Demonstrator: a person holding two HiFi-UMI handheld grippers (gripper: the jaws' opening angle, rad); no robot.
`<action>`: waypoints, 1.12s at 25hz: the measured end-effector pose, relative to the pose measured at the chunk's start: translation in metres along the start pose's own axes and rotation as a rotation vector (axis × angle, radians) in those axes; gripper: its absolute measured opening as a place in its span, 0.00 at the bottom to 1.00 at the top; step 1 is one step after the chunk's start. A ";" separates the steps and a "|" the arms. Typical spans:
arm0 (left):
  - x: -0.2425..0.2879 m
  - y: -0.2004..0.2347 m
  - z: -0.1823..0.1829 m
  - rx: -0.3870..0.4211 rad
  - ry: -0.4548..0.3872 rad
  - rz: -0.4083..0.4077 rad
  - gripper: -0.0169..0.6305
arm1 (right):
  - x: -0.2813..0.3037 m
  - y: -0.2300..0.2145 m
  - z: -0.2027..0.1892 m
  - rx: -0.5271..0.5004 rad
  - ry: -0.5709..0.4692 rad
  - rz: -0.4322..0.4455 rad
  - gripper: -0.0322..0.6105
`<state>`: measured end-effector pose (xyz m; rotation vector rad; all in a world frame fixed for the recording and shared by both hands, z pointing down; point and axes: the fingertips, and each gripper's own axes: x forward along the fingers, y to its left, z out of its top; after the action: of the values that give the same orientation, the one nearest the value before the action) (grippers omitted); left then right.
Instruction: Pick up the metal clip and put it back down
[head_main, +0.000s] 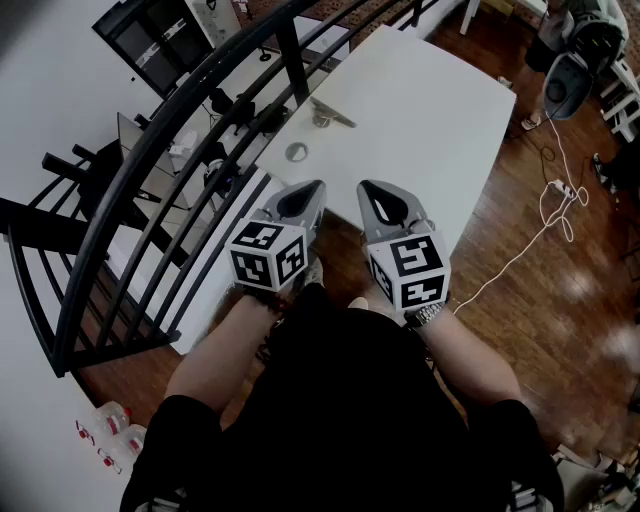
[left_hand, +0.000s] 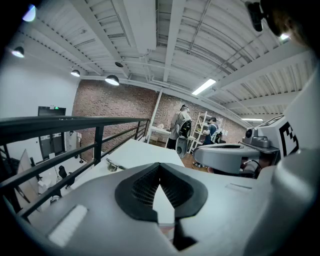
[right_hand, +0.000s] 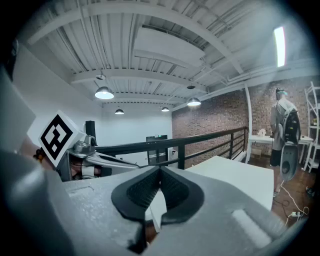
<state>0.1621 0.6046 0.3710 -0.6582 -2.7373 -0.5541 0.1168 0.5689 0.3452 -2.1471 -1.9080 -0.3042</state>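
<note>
The metal clip (head_main: 330, 113) lies on the white table (head_main: 430, 110) near its left edge, beyond both grippers; it also shows small in the left gripper view as the clip (left_hand: 114, 165). My left gripper (head_main: 316, 188) and right gripper (head_main: 364, 188) hover side by side at the table's near end, well short of the clip. Both are shut with nothing between the pads. In the left gripper view the left gripper (left_hand: 159, 166) has its tips meeting; the right gripper (right_hand: 160, 170) looks the same in its own view.
A small round metal object (head_main: 296, 152) sits on the table nearer than the clip. A black railing (head_main: 170, 170) runs along the table's left side. A white cable (head_main: 545, 215) trails over the wooden floor at the right. A person (right_hand: 282, 130) stands beyond the table.
</note>
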 end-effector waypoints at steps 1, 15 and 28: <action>0.003 0.002 0.000 -0.004 0.002 -0.001 0.05 | 0.002 -0.001 -0.001 -0.002 0.004 -0.002 0.04; 0.066 0.075 0.001 -0.187 0.050 -0.025 0.05 | 0.077 -0.024 -0.012 0.007 0.079 -0.022 0.04; 0.137 0.146 -0.042 -0.472 0.145 -0.055 0.05 | 0.155 -0.042 -0.052 0.040 0.192 -0.024 0.04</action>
<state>0.1220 0.7583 0.4993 -0.6134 -2.5064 -1.2310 0.0945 0.7021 0.4465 -1.9919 -1.8182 -0.4549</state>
